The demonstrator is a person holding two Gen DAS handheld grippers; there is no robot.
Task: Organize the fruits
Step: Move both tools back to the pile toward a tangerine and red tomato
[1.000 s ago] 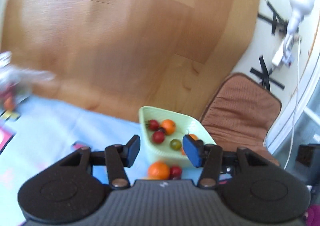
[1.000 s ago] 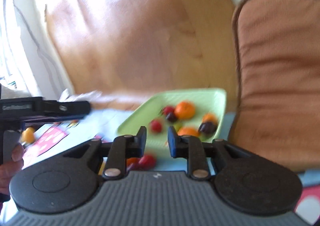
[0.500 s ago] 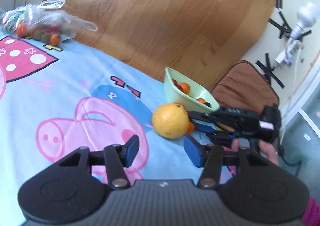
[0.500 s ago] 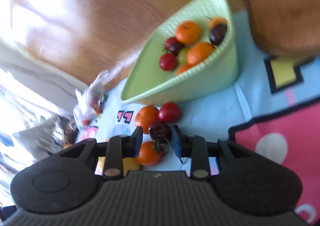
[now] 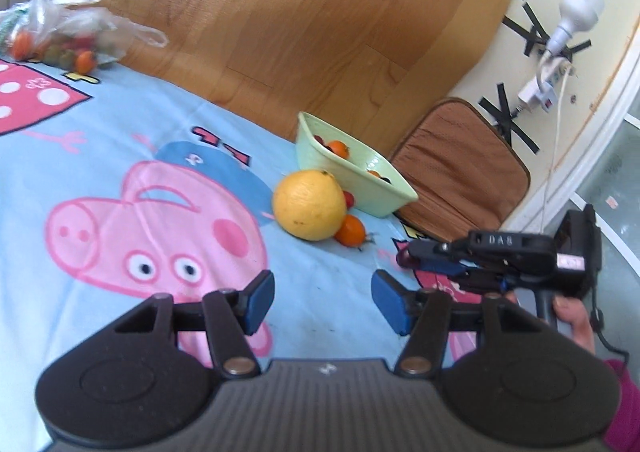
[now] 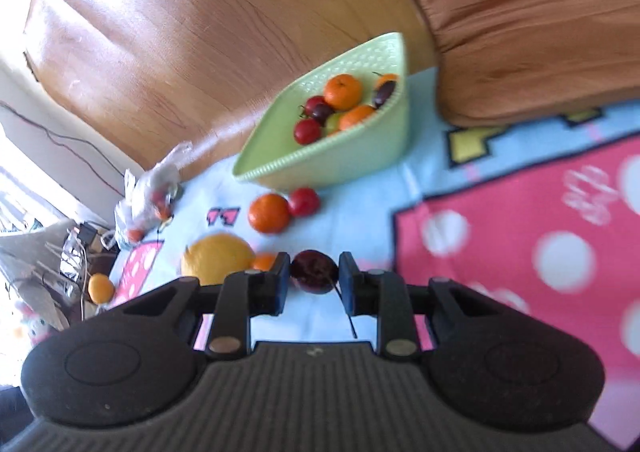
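Pinching a dark cherry is the step in hand: the right tongs are closing on it, both pads set against its sides and its stalk trailing down beneath. Seen from the left wrist, the fruit appears to be carried just clear of the blanket, though contact cannot be ruled out. The left tongs are opening, spread over bare blanket with nothing between them.

Just beyond the cherry, four loose fruits are counted on the blanket: one large yellow citrus, one small orange touching it, one mandarin and one red tomato touching that. Behind these, at the blanket's far edge where the wooden floor begins, one green basket is set. About eight pieces are held in it: three orange, one green, the rest red or dark; an exact count is not allowed by the blur. One plastic bag of small fruit is left at the far-left corner, and one brown cushion overlaps the far-right edge.

The next move is judged to be a carry over the loose fruit to the basket — the rim must be cleared, and the cherry released low so that nothing is bruised.
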